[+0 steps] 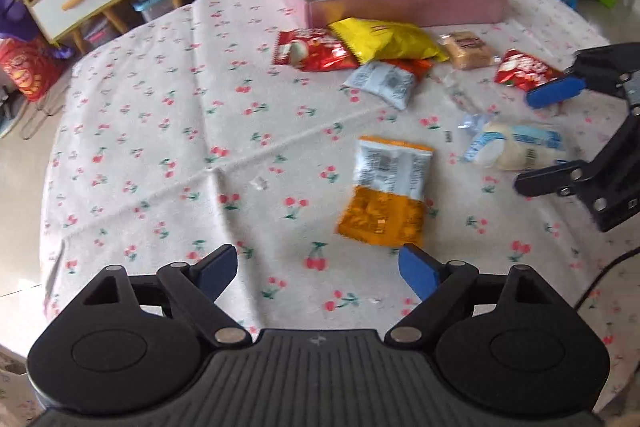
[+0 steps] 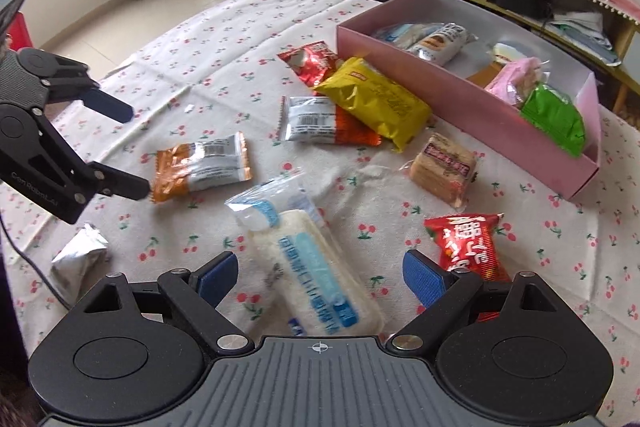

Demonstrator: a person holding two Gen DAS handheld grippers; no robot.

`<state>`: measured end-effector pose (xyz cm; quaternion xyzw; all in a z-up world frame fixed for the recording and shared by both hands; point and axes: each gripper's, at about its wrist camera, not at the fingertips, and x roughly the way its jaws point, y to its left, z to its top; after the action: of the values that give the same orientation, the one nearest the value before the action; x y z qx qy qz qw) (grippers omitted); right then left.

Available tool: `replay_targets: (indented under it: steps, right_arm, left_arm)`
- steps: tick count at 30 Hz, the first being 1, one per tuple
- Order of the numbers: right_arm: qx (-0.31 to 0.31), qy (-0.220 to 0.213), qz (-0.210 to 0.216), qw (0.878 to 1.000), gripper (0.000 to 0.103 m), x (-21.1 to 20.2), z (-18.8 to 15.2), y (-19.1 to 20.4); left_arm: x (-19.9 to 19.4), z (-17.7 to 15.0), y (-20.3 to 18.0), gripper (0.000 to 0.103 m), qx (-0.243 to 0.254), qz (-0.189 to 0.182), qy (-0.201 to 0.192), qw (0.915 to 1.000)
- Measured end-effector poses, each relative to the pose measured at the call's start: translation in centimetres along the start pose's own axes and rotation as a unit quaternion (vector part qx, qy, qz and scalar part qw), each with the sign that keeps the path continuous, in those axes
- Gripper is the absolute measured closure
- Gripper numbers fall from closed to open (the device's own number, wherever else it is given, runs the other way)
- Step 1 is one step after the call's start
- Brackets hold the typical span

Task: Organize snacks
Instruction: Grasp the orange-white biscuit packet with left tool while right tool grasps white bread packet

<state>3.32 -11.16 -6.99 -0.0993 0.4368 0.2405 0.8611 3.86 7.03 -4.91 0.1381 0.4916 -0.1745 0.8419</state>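
Left wrist view: left tongs (image 1: 318, 269) spread wide, empty, above the orange packet (image 1: 386, 195) on the counter (image 1: 160, 115); pink box (image 1: 404, 9) partly filled. Right wrist view: right tongs (image 2: 320, 277) agape, empty, straddling the white packet (image 2: 316, 263); about seven snacks remain loose outside.

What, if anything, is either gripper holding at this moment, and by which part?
Nothing is held. The left gripper is open short of the orange-and-silver packet; the right gripper is open above the white-and-blue packet.
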Motion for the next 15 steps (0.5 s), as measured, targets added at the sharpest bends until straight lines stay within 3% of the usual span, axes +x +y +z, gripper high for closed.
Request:
replay_targets:
  steps: [4, 15]
  right_arm:
    - [0.0, 0.006, 0.013, 1.0, 0.013, 0.0, -0.2, 0.2]
    - [-0.007, 0.009, -0.005, 1.0, 0.014, 0.6, -0.7, 0.2]
  left_arm:
    - [0.1, 0.1, -1.2, 0.016, 0.006, -0.037, -0.008, 0.9993]
    - [1.8, 0.9, -2.1, 0.028, -0.003, -0.018, -0.036, 0.9992]
